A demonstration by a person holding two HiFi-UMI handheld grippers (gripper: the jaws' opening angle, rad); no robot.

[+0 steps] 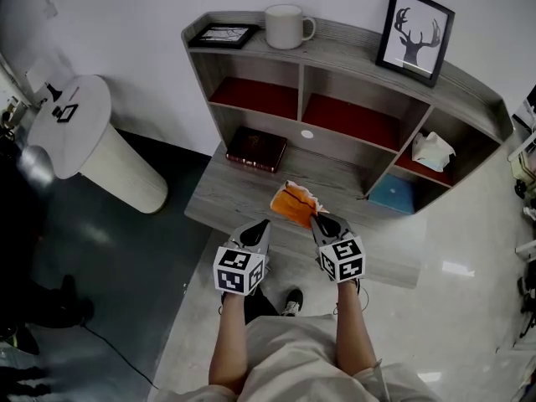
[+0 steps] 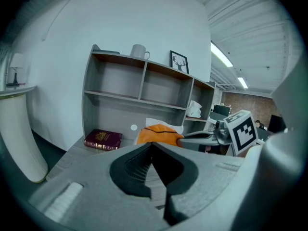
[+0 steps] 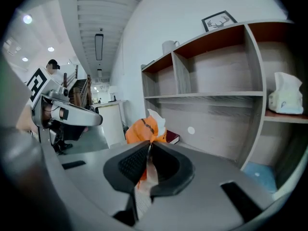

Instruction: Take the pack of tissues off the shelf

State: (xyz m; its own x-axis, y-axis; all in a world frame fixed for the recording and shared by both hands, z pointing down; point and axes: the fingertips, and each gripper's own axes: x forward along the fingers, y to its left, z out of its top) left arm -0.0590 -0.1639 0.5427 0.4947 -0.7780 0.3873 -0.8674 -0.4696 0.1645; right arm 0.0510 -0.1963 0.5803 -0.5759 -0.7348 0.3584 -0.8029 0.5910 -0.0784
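One tissue pack (image 1: 291, 205), lying crosswise, end in right gripper (image 1: 321, 217)

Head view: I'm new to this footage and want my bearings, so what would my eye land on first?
The orange pack of tissues stands out most, pinched in the shut right tool over the grey wooden desk, with the shut, empty left tool beside it. Next come the black-framed deer picture and the white mug, both on top of the grey shelf unit.
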